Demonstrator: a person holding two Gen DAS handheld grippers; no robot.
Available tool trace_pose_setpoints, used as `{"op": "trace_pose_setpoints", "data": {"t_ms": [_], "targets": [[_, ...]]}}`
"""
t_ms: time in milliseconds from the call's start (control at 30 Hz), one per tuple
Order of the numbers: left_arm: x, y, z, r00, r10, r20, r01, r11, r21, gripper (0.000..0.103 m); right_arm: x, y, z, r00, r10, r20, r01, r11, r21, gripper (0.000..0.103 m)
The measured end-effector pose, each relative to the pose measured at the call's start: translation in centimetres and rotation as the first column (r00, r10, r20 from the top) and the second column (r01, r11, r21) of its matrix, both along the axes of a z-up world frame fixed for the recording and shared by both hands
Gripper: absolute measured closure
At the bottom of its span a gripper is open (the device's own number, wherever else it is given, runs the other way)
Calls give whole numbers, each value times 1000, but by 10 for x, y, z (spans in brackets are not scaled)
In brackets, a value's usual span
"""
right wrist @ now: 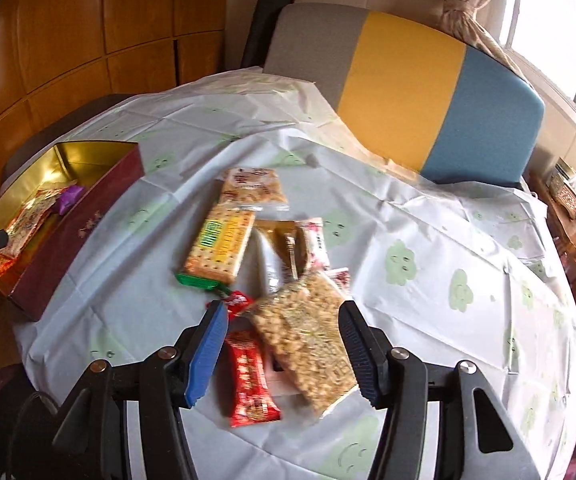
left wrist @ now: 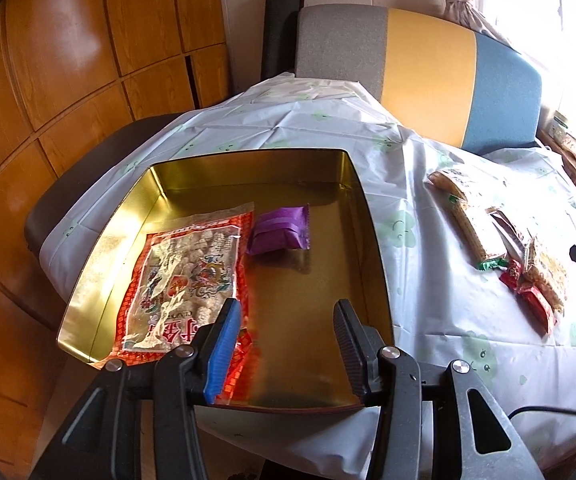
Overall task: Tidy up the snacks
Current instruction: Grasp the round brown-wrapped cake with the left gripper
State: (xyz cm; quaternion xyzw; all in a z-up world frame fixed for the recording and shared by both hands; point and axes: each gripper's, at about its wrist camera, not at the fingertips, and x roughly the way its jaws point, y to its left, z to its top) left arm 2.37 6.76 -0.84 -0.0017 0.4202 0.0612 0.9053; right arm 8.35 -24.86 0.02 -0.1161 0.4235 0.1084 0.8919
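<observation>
We hold the left gripper (left wrist: 288,330) with jaws apart and empty over the gold rectangular metal tin (left wrist: 362,200). Our right gripper (right wrist: 284,330), jaws apart, has the clear bag of peanuts (right wrist: 308,336) between them, untouched.

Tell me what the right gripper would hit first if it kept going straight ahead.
Most likely the clear bag of puffed grain snack, which lies between the open fingers of the right gripper. Depth is hard to judge.

- gold-lined tin (left wrist: 160,184), maroon outside, open, sits at the table's left edge
- red rice-cracker bag (left wrist: 184,280) lies flat inside, purple packet (left wrist: 280,230) just beside it
- loose pile on the cloth: yellow cracker pack (right wrist: 220,250), peanut bag (right wrist: 308,336), red bar (right wrist: 250,380)
</observation>
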Motion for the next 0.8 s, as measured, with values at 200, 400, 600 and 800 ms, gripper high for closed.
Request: {"op": "trace_pose_setpoints", "data": {"t_ms": [200, 400, 600, 800], "targets": [[5, -16, -2, 999, -31, -22, 31, 999, 7, 54, 13, -53, -15, 983, -174, -56, 179, 979, 99, 44], [18, -39, 2, 995, -96, -35, 96, 995, -12, 54, 19, -71, -13, 968, -233, -97, 247, 950, 190, 43], [38, -68, 13, 984, -171, -40, 169, 984, -59, 47, 21, -74, -14, 961, -250, -118, 269, 943, 196, 43], [67, -100, 20, 970, -236, -56, 229, 967, -113, 30, 22, -80, -15, 950, -279, -137, 303, 932, 199, 43]]}}
